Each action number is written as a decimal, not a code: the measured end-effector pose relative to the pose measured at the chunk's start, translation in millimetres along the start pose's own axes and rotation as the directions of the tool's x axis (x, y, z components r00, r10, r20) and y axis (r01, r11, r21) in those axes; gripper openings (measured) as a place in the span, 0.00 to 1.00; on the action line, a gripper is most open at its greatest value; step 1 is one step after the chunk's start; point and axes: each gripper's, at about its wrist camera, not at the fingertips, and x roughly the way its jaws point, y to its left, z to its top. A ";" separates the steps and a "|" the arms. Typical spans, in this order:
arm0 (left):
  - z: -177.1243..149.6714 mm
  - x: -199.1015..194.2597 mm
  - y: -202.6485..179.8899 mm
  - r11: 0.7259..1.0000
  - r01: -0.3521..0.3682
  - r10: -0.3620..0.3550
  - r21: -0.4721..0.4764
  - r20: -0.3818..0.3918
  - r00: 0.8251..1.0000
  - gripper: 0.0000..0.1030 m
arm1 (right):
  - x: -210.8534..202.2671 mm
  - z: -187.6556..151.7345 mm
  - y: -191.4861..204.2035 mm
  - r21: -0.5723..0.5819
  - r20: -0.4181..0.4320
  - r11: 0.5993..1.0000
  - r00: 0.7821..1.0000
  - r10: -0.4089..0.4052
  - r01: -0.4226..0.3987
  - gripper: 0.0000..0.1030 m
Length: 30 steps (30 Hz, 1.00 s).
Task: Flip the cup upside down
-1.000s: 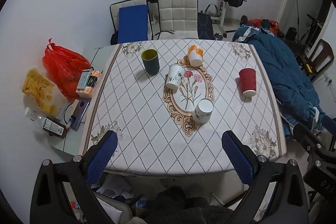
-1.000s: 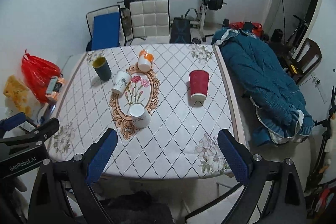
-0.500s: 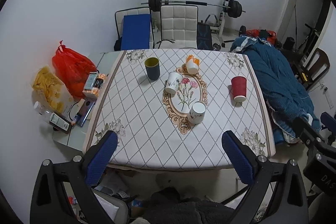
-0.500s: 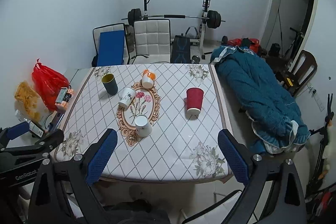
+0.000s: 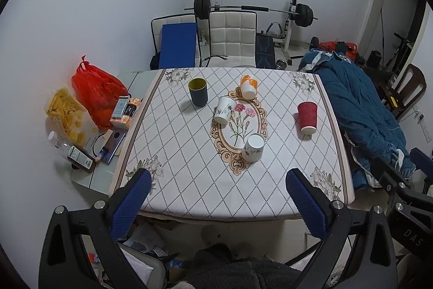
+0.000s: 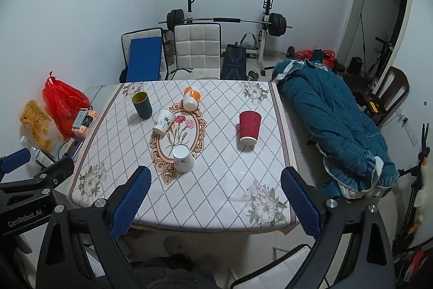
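Note:
Several cups stand on a table with a diamond-pattern cloth [image 5: 189, 167] [image 6: 230, 175]. A dark cup with a yellow inside [image 5: 198, 91] [image 6: 141, 104] stands upright, mouth up. A red paper cup [image 5: 307, 117] [image 6: 249, 127], a white floral cup [image 5: 224, 109] [image 6: 162, 121], an orange-white cup [image 5: 248, 86] [image 6: 191, 98] and a near white cup [image 5: 253, 147] [image 6: 183, 159] appear mouth down. My left gripper [image 5: 219, 205] and right gripper [image 6: 215, 203] are both open and empty, held back above the table's near edge.
A red bag [image 5: 94, 88], snack packet [image 5: 69, 114], bottles and boxes lie on a side surface left of the table. Two chairs [image 5: 232, 42] and a barbell rack [image 5: 251, 8] stand behind. A blue quilt [image 6: 335, 121] lies to the right.
Both grippers have pulled back and up from the table, so the cups look smaller and farther. The cups have not moved.

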 end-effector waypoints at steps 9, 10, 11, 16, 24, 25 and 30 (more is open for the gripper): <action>-1.3 -2.0 -1.2 1.000 -0.002 0.002 0.003 0.001 1.000 0.99 | -1.5 -2.5 -3.1 -0.009 0.008 1.000 1.000 -0.002 0.002 0.96; -1.0 -3.0 -2.1 1.000 -0.004 0.004 0.002 0.002 1.000 0.99 | -1.3 -2.2 -3.4 -0.010 0.007 1.000 1.000 -0.004 0.004 0.96; -0.8 -3.1 -2.1 1.000 -0.003 0.003 0.001 0.002 1.000 0.99 | -1.9 -3.0 -4.1 -0.012 0.007 1.000 1.000 -0.002 0.003 0.96; -0.9 -4.7 -3.4 1.000 -0.007 0.007 -0.002 0.001 1.000 0.99 | -2.5 -4.4 -6.4 -0.018 0.005 1.000 1.000 0.002 -0.002 0.96; -4.0 -4.6 -3.4 1.000 -0.014 0.014 -0.005 0.003 1.000 0.99 | -1.1 -3.4 -8.4 -0.024 0.003 1.000 1.000 0.014 -0.014 0.96; -4.0 -4.6 -3.4 1.000 -0.014 0.014 -0.006 0.003 1.000 0.99 | -1.0 -3.3 -8.5 -0.022 0.002 1.000 1.000 0.014 -0.014 0.96; -5.4 -3.6 -1.8 1.000 -0.015 0.015 -0.008 0.002 1.000 0.99 | -1.9 -5.1 -9.5 -0.029 -0.003 0.999 1.000 0.025 -0.025 0.96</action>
